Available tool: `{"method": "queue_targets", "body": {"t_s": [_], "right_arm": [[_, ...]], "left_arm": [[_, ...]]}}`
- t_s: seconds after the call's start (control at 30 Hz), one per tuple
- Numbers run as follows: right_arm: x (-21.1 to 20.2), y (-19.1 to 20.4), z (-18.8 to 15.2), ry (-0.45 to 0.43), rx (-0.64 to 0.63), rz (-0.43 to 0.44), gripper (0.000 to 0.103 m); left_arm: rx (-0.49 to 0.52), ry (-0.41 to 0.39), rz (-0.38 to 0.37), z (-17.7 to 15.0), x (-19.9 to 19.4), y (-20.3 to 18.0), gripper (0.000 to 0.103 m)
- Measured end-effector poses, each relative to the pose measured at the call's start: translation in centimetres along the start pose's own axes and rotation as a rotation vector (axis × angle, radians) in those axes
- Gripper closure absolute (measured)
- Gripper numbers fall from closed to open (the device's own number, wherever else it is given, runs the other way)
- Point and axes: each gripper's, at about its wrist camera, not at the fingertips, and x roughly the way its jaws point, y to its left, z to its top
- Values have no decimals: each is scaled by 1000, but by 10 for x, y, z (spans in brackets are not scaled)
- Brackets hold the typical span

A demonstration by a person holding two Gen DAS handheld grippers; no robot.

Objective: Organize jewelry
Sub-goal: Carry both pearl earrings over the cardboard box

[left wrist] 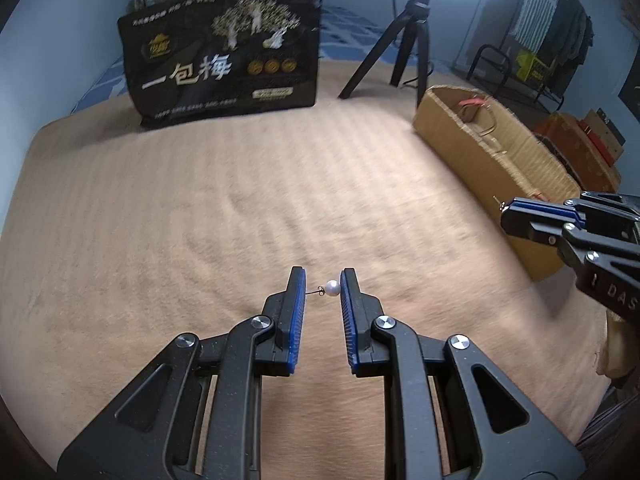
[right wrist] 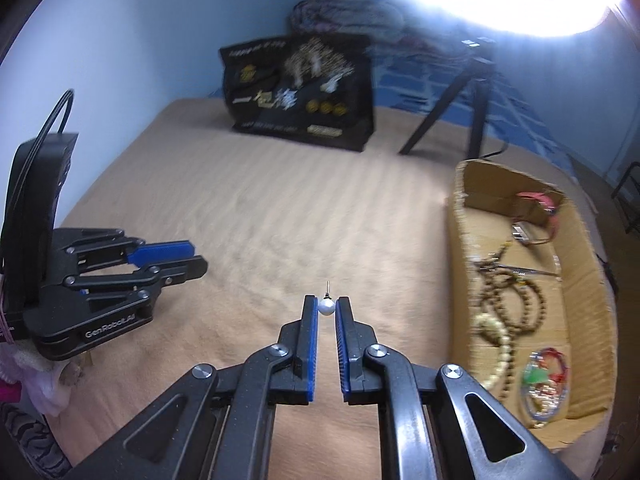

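My left gripper (left wrist: 323,280) is shut on a pearl stud earring (left wrist: 332,288), pinched end to end: pearl against the right pad, post tip against the left. My right gripper (right wrist: 326,303) is shut on a second pearl earring (right wrist: 325,306), post pointing up; in the left wrist view (left wrist: 505,207) its post tip pokes out beyond the fingers. Both hover over the tan blanket (left wrist: 224,200). The cardboard box (right wrist: 592,280) at the right holds bead necklaces (right wrist: 516,300) and bracelets (right wrist: 546,380). The left gripper (right wrist: 196,258) shows at the left of the right wrist view.
A black printed bag (left wrist: 224,56) stands at the far edge of the blanket. A black tripod (left wrist: 404,40) stands behind the box (left wrist: 500,148) under a bright ring light. A chair and red boxes (left wrist: 596,136) are far right.
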Motion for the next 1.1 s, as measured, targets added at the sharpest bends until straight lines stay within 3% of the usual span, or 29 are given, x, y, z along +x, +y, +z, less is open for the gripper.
{"method": "queue_targets", "body": {"t_s": [0.57,1.1], "right_arm": [[-62,-88,-3,-100,140,-91,97],[-69,-141,-9,-113,212,-133,97]], "left_arm": [[82,-84,-98,26,-24,-87,87],[137,-107,-168,47,-5,-166,87]]}}
